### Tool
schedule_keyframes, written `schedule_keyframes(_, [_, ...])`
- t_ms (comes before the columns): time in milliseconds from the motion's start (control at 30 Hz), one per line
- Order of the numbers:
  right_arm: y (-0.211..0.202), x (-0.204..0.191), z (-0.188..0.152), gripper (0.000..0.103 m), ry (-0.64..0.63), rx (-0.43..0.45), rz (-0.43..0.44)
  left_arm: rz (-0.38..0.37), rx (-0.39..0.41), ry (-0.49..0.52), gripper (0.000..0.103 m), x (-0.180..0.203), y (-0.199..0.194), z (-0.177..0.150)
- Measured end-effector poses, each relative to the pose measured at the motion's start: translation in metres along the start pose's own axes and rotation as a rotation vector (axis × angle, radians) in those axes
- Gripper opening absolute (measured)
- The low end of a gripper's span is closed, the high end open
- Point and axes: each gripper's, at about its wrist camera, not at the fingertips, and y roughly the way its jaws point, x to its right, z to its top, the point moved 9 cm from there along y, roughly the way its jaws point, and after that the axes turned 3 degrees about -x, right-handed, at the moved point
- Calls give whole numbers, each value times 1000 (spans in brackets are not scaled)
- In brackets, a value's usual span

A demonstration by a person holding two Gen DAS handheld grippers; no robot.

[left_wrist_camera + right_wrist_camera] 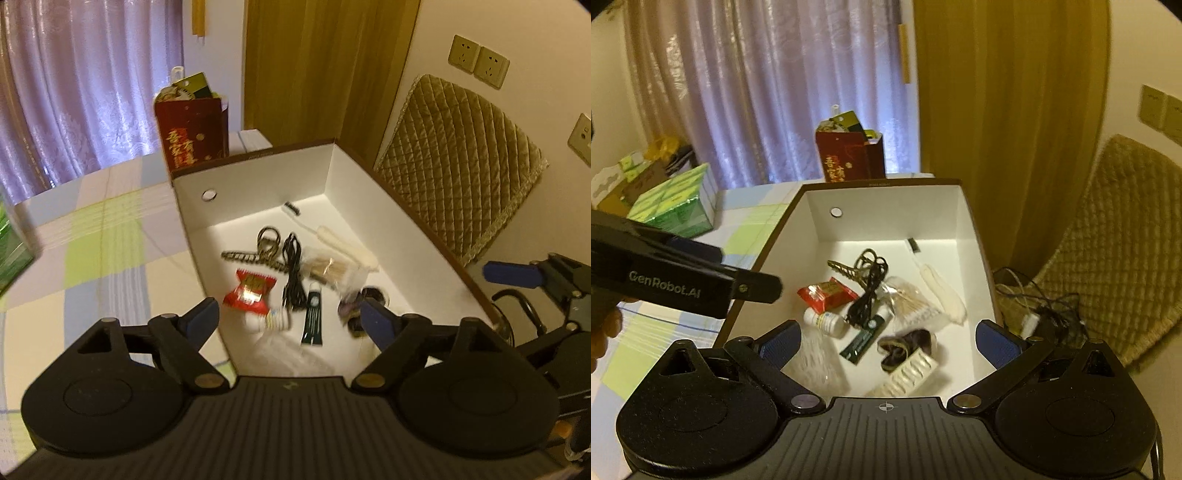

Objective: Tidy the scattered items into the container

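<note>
The white-lined cardboard box [882, 218] sat on the checked tablecloth [110, 229], holding a red snack packet [827, 294], black cable [866, 295], white pill bottle [824, 320] and dark green tube [864, 341]. Above it the left gripper [291, 317] and right gripper [888, 341] hung with fingers spread wide, empty, touching nothing.

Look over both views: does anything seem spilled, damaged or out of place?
Nothing stands out. The small items, such as the red packet, black cable and green tube, lie loosely inside the box, which stands upright and intact.
</note>
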Motion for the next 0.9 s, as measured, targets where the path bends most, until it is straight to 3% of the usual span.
schedule_keyframes(200, [-16,-12,-16,103,37,5,-40,35,1,-6,85,-8,-20,-22])
schedule_keyframes(533, [-37,-38,-31,103,59,3,-14,55,14,-21,91,-15,-55,-47])
schedule_keyframes(900, [-52,-48,-53,103,72,-18,-16,70,12,-38,91,-16,-75,-78])
